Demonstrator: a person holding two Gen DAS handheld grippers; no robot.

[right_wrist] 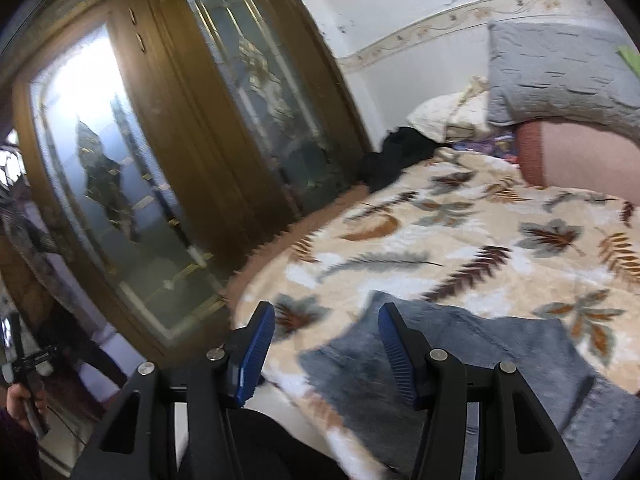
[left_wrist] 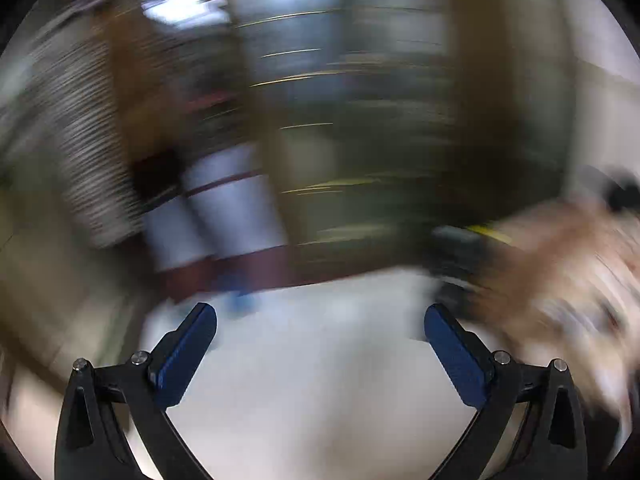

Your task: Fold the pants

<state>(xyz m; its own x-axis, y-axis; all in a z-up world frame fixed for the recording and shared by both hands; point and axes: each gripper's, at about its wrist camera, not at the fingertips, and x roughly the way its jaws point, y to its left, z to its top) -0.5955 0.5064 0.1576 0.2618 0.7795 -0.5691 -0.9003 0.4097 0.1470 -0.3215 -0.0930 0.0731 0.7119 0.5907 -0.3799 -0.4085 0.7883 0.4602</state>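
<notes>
**Hovering over the bed with both grippers empty**

Lying across the near corner of the bed (right_wrist: 460, 240), on a leaf-patterned blanket (right_wrist: 400, 220), was a grey cloth that I took to be the pants (right_wrist: 500, 360), flat and seemingly already doubled over. Behind the bed stood a wooden wardrobe (right_wrist: 168, 140) with glass doors; a grey cushion (right_wrist: 560, 72) and a dark garment (right_wrist: 400, 152) sat at the far end. No basket or other container showed, so nothing could be said of contents.

The right gripper (right_wrist: 326, 316) hung just above the pants' near edge, fingers released and holding nothing. The left gripper (left_wrist: 320, 316) was likewise spread wide and empty, over a pale floor, its view badly smeared by motion.

The likely risk: the pants lay close to the bed's edge, so a one-sided pinch could drag them off or pick up the plush blanket with them.
</notes>
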